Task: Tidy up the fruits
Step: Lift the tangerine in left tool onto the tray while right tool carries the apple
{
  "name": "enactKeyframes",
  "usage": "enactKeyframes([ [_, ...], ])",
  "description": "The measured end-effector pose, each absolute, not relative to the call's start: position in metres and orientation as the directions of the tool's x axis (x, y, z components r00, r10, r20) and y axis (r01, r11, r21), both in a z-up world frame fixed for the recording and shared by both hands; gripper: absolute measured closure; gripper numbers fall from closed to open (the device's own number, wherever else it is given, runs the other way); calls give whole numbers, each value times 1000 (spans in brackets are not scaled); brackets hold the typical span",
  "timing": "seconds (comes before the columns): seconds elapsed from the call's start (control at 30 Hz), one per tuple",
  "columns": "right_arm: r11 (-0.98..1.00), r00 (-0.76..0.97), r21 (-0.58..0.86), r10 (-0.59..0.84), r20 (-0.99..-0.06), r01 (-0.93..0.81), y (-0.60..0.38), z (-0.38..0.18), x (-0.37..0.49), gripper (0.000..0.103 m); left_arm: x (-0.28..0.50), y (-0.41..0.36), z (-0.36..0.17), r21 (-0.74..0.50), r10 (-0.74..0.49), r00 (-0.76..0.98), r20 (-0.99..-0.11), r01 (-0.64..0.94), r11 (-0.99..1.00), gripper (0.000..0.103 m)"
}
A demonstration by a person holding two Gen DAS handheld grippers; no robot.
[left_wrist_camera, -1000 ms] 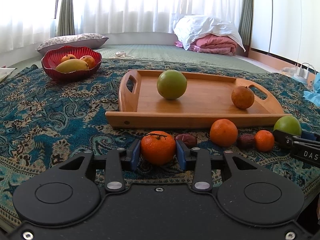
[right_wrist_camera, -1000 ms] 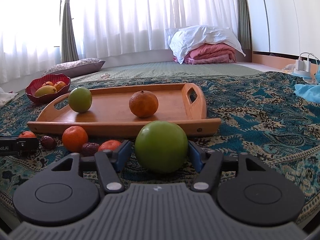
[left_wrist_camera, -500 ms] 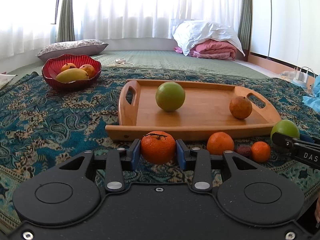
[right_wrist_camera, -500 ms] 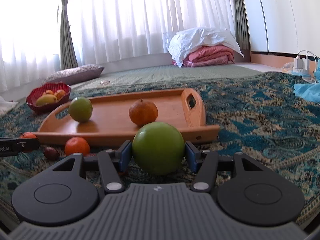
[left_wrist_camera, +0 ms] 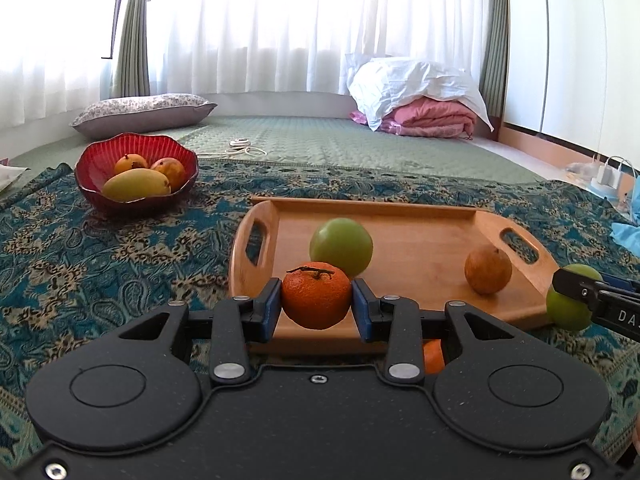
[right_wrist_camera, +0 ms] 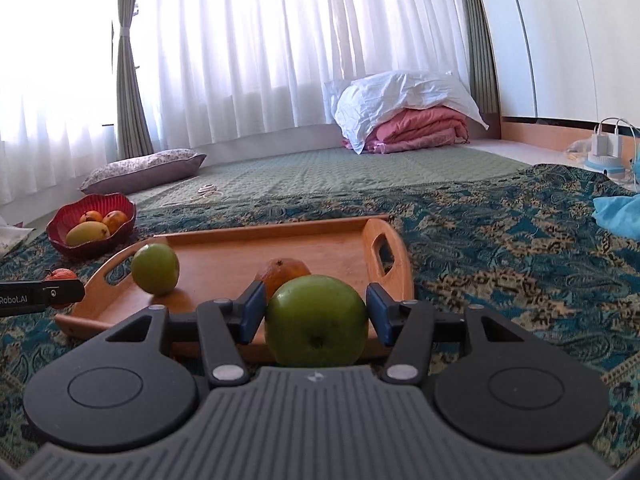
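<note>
Patterned cloth [left_wrist_camera: 100,252] covered the floor in the left wrist view, where our left gripper [left_wrist_camera: 316,307] clamped a mandarin [left_wrist_camera: 316,296] above the wooden tray's [left_wrist_camera: 420,205] near edge, presumably for placing there. Loose fruit below was mostly hidden.

From the right wrist view, our right gripper [right_wrist_camera: 316,316] gripped a green apple [right_wrist_camera: 316,320], blocking the tray's orange [right_wrist_camera: 282,272].

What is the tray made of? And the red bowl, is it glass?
The tray looks like wood, maybe bamboo: warm honey colour, faint grain, smooth satin finish, cut-out handles. The red bowl is glossy with a ribbed, wavy rim that catches the light; it could be glass or glazed ceramic, and I can't tell which from here.
</note>
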State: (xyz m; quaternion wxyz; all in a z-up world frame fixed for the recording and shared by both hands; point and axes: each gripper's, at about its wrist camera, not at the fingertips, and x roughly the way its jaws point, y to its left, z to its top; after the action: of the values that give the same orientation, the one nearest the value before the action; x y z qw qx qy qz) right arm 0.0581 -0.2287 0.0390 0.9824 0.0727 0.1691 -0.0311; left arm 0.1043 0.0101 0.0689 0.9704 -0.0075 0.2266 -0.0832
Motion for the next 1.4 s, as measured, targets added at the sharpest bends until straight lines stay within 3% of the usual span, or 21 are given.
enactKeyframes([
  [0.33,985,944,147,-39,-328,92,-240,54,83,46,127,5,69,-57,-170,874,-456,162,985,68],
  [0.93,961,880,252,17,-474,117,-269,43,166,46,175,-5,50,-43,-156,842,-517,156,987,68],
  [1.4,949,866,283,21,-499,140,-274,34,168,46,187,-6,39,-30,-145,829,-540,153,988,68],
])
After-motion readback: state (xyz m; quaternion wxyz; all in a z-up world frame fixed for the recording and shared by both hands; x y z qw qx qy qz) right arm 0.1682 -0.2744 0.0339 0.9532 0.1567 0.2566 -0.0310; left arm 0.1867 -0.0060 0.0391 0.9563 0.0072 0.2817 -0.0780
